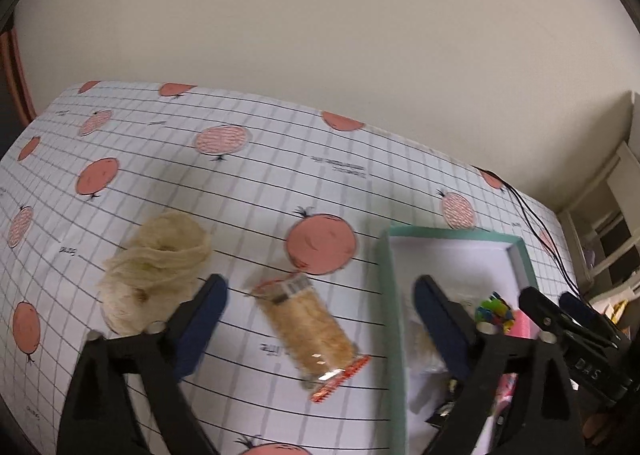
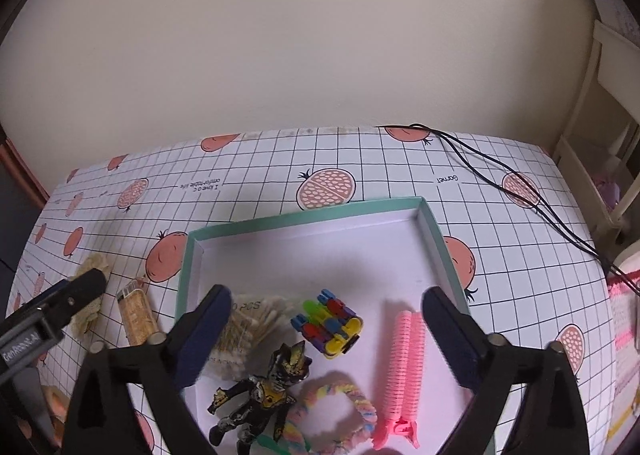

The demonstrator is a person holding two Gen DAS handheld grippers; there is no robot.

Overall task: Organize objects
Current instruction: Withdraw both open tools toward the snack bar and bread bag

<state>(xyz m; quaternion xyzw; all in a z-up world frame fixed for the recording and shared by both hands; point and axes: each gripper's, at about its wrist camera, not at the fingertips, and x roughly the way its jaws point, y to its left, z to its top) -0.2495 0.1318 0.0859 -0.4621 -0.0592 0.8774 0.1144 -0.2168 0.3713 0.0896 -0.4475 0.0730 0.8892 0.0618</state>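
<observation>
Progress looks well past halfway, judging by what already lies in the teal-rimmed box (image 2: 434,233). Inside it, seen from the right wrist, sit a bag of cotton swabs (image 2: 256,329) at about nine o'clock of the floor, a multicoloured block toy (image 2: 330,321) near the centre, a pink hair clip (image 2: 402,359) toward four o'clock, a black-and-gold figure (image 2: 260,395) at seven o'clock and a pastel twisted hair tie (image 2: 340,411) at six o'clock. The far half of the box, toward twelve o'clock, is bare.

Two things are left outside on the pomegranate-print tablecloth (image 1: 248,183), both at nine o'clock of the box. A clear packet with an orange sealed end (image 1: 310,329) lies just beside the box's left wall, and a cream bundle of yarn or fibre (image 1: 154,267) lies further out, apart from the packet.

The left gripper (image 1: 320,313) is spread wide and empty, hovering over the packet, which lies between its two fingers in that view; I judge that packet to be the step in hand. The right gripper (image 2: 326,321) is likewise spread and holds nothing, poised above the box contents. Black cables (image 2: 500,183) trail across the cloth at two o'clock of the box, well clear of the remaining items.
</observation>
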